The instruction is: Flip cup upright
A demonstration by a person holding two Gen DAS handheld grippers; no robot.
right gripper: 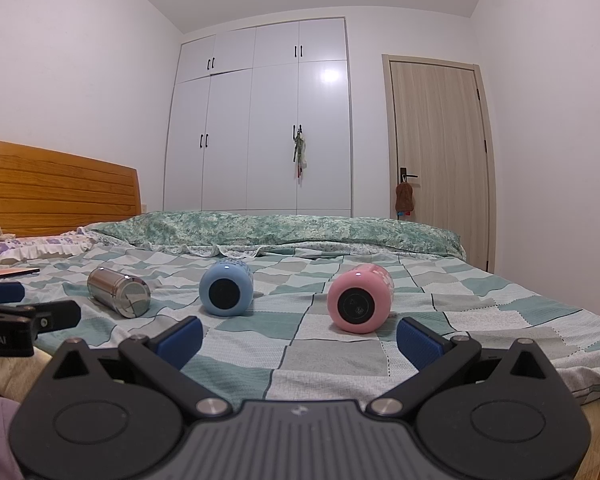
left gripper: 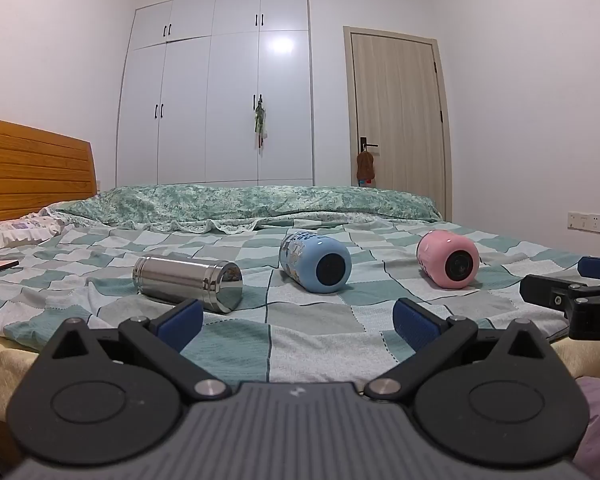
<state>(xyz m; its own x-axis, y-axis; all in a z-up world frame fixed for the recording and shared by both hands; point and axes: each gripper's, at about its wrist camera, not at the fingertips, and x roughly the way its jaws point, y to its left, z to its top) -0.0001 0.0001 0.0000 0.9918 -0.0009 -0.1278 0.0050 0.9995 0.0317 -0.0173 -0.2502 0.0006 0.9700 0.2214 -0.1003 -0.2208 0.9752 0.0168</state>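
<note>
3 cups lie on their sides mid-frame on the bed (left gripper: 320, 332): steel cup (left gripper: 188, 282), blue cup (left gripper: 315, 261), pink cup (right gripper: 359, 298). Left tool (left gripper: 298, 318) and right tool (right gripper: 299, 338) gape, empty. Risk: soft, wrinkled bedding tips an uprighted cup; smooth cylinders roll when nudged.

Your left gripper (left gripper: 298, 316) is matte black plastic with a ribbed grey body near the lens, two round discs at its sides and silver screws on the linkage arms. Its fingers carry blue pads (left gripper: 182, 318). Your right gripper (right gripper: 299, 334) looks the same, with blue pads (right gripper: 418, 342); white lettering marks its black side in the left view.
</note>
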